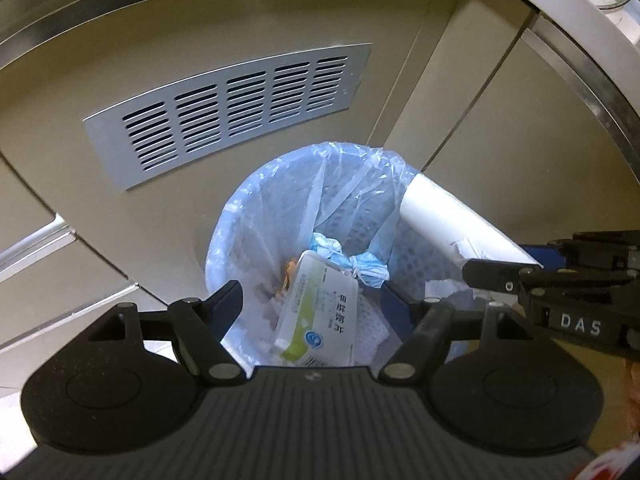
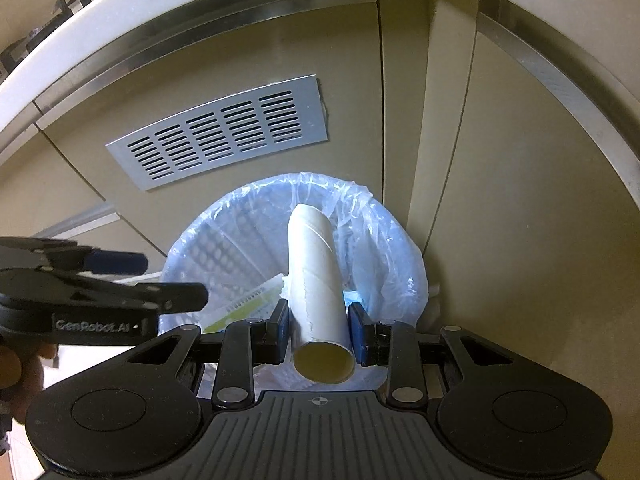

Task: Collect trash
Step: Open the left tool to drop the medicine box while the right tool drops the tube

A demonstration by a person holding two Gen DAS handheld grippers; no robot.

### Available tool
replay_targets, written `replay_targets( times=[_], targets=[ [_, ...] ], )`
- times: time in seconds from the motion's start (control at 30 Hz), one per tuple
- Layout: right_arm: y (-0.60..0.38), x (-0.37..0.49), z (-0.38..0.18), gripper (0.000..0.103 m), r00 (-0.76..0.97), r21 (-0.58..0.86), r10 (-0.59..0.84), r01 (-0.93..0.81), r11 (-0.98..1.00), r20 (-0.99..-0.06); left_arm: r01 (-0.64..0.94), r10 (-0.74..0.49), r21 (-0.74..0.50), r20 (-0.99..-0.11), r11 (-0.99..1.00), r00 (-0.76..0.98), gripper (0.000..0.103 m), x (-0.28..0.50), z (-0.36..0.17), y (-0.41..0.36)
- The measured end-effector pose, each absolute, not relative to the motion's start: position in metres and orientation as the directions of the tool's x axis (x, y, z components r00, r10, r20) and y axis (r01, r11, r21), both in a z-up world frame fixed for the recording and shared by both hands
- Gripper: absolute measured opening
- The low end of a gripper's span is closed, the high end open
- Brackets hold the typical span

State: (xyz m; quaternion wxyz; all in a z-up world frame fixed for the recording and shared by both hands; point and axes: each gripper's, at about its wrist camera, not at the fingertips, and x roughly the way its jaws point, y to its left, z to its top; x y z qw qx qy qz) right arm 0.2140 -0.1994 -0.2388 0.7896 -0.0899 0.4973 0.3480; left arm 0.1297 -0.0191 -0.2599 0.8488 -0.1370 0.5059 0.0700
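Seen from above, 1 round waste bin lined with 1 pale blue plastic bag stands on the floor in a corner of beige cabinet doors. 1 silver vent grille is set in the door behind it.

The right claw grips 1 white cardboard tube between its 2 blue pads, pressing on both sides. The tube is tilted over the bin's mouth, with its far end above the rim next to the cabinet.

The left claw is spread wide and holds nothing. It hovers over the near side of the bin. Below it, inside the bin, lies 1 white and green carton tilted on end, next to 1 knotted blue bag.

The 2 claws are close side by side above the bin. The cabinet doors crowd the bin's back and right, and a white worktop edge overhangs them.
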Motion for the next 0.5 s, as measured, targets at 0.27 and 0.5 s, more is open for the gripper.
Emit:
replay_targets(
  times=[0.27, 0.5],
  targets=[
    [-0.1970, 0.2135, -0.2381, 0.031, 0.265, 0.208, 0.468, -0.642, 0.738, -0.843, -0.268, -0.012, -0.156, -0.882, 0.951, 0.471, 0.071, 0.1254, -0.2571, -0.0180],
    [-0.1960, 0.2127, -0.2392, 0.031, 0.266, 0.215, 0.470, -0.633, 0.743, -0.841, -0.265, -0.004, -0.148, -0.879, 0.953, 0.476, 0.071, 0.1228, -0.2548, -0.0184]
  ],
)
